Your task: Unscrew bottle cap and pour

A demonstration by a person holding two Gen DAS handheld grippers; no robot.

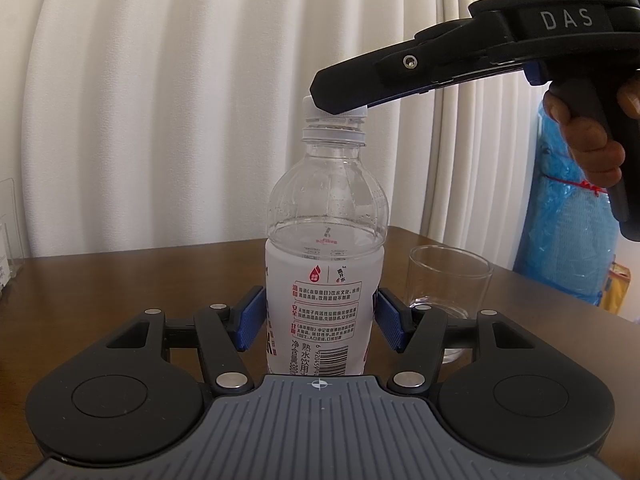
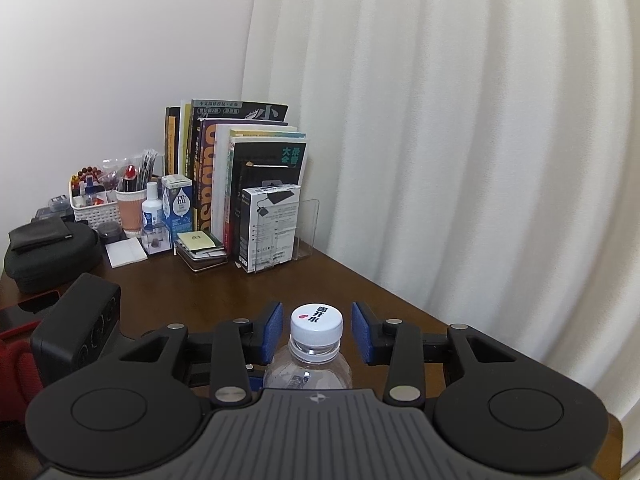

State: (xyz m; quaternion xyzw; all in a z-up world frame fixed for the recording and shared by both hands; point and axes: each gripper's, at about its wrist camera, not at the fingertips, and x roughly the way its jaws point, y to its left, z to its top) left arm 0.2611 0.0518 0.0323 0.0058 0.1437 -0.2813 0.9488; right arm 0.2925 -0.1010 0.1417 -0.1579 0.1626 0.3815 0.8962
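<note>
Right gripper jaws apart, flanking white cap, small gaps both sides; cap dead centre, not yet pinched. Bottle upright on table, axis vertical, body clamped between left gripper pads. Glass just right of left jaws

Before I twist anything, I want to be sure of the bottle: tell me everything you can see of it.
The bottle is clear plastic, upright on the brown table, with a white label printed in red and black Chinese text and a barcode. Water stands up to about its shoulder. Its white ribbed cap is still on, above a neck ring. The left gripper brackets the labelled body with its blue pads against or very near it; the right gripper straddles the cap with small gaps. An almost empty glass stands beside it.
</note>
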